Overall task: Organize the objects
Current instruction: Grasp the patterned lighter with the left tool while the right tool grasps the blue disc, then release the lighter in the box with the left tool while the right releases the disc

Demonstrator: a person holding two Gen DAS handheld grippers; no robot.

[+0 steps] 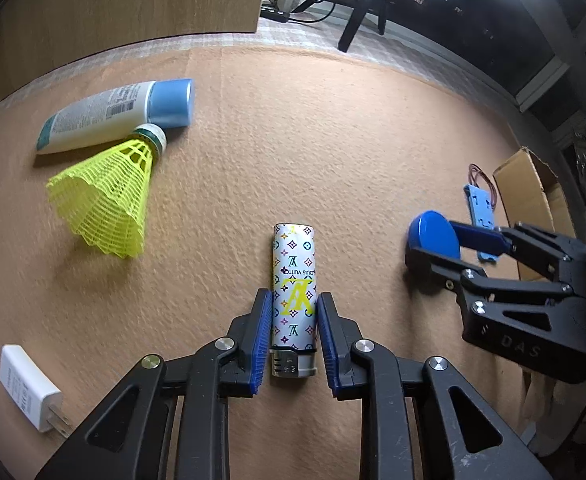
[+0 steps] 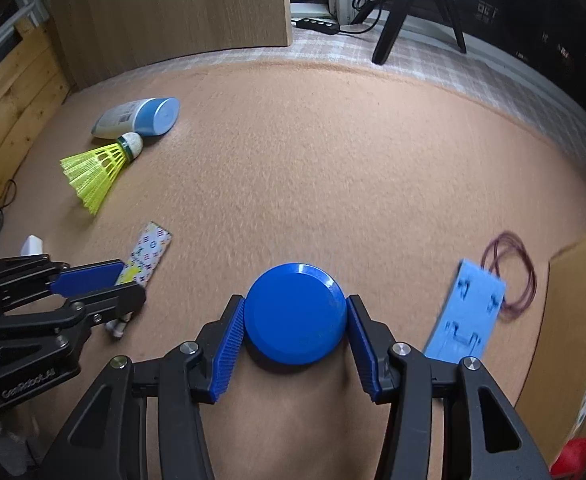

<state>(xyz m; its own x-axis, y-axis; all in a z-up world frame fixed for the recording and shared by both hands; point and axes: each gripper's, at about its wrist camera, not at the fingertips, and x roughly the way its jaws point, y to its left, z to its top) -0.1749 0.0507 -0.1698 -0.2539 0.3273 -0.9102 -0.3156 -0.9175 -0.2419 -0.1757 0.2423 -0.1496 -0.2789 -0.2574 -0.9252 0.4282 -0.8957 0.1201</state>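
**Both grippers closed in on small items on the tan worktop**

The tan felt-covered worktop [image 2: 313, 140] carried everything. At its right edge stood an open cardboard box [image 2: 573, 320]. Far left lay a white lotion tube with a blue cap [image 1: 113, 116], and touching its cap end was a yellow shuttlecock [image 1: 105, 196].

The left gripper [image 1: 294, 320] had its blue fingers [image 1: 263, 332] on either side of a patterned lighter [image 1: 294, 296] lying flat, almost touching it, but whether they pressed it I could not tell. The right gripper [image 2: 295, 328] gripped a round blue lid [image 2: 295, 316] between its fingers [image 2: 229, 344], both pads against its rim.

Just right of the lid lay a light blue card [image 2: 469, 320], overlapping a loop of dark red rubber bands [image 2: 513, 276]. A white charger plug [image 1: 29, 392] sat at the near left.
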